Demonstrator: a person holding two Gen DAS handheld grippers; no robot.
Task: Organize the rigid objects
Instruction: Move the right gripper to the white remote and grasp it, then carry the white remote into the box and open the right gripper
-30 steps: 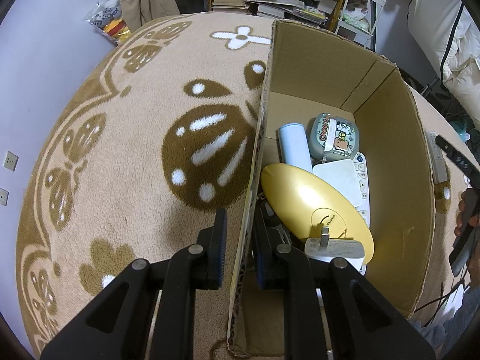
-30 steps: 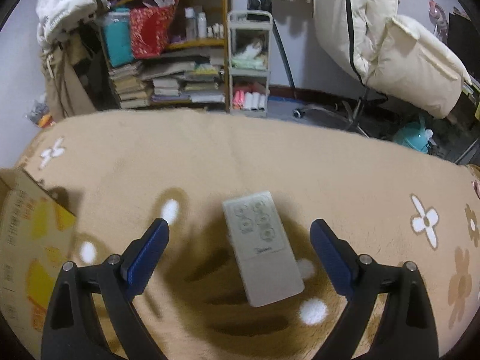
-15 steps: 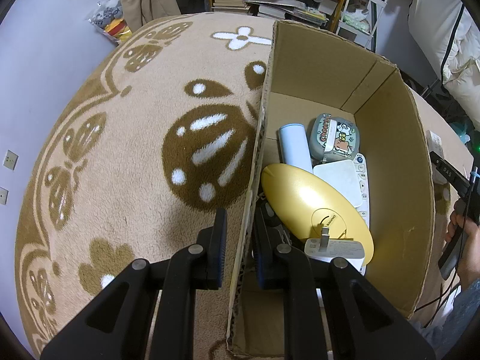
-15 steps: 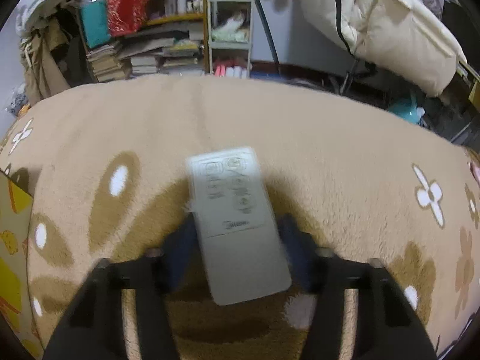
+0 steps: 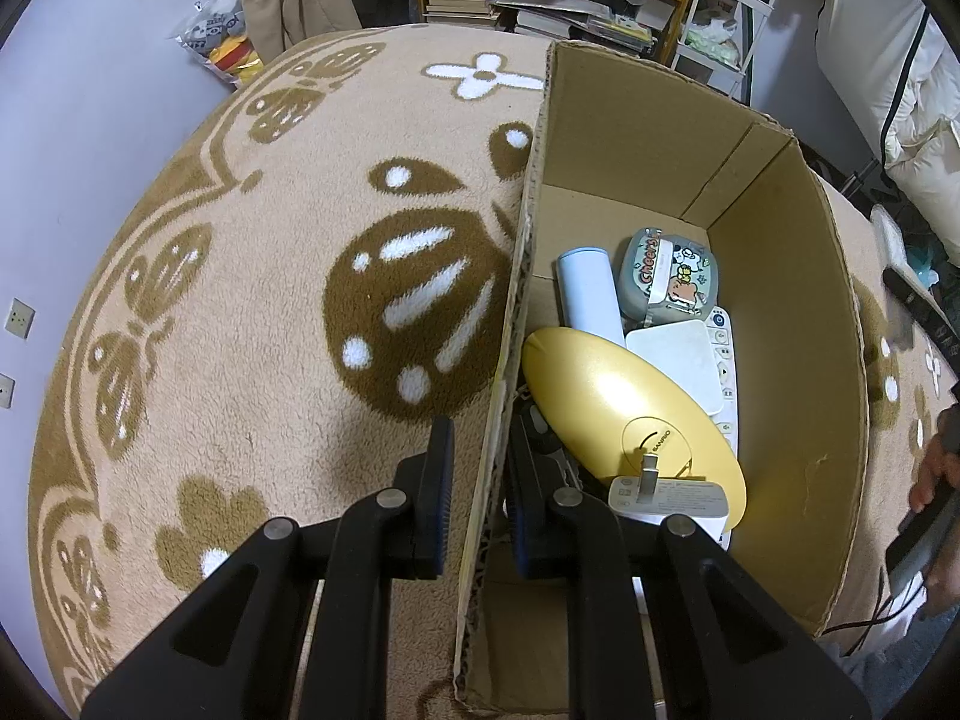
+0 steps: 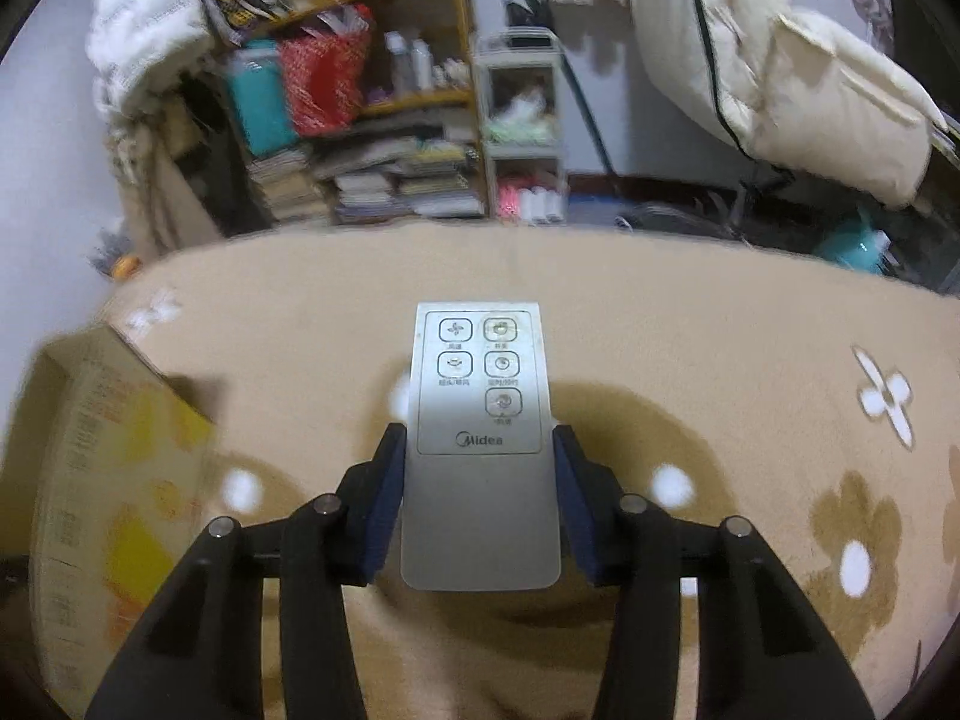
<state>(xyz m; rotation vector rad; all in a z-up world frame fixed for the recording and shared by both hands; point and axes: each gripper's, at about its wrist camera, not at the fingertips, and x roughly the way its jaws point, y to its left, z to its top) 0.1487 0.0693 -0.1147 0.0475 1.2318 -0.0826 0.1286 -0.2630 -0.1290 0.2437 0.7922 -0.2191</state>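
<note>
A silver-grey Midea remote (image 6: pixel 480 372) sits between my right gripper's (image 6: pixel 479 432) blue pads, lifted above the carpet; the gripper is shut on its long sides. The open cardboard box (image 5: pixel 636 138) lies on the carpet, and its printed outside shows at the left of the right wrist view (image 6: pixel 102 450). My left gripper (image 5: pixel 480 438) is shut on the box's left wall, one finger outside and one inside. In the box lie a yellow oval object (image 5: pixel 606 402), a white charger (image 5: pixel 666 498), a light blue cylinder (image 5: pixel 588 294), a grey cartoon case (image 5: pixel 666 282) and a white remote (image 5: pixel 723 354).
A beige carpet with brown ladybird and flower patterns (image 5: pixel 414 312) covers the floor. A cluttered bookshelf (image 6: pixel 372 138), a small white cart (image 6: pixel 522 120) and a cream padded chair (image 6: pixel 798 78) stand beyond its far edge. A person's hand (image 5: pixel 933 468) shows right of the box.
My right gripper closed from wide open onto the remote that lay on the carpet and lifted it, tilting its view up. The left gripper and the box have stayed put.
</note>
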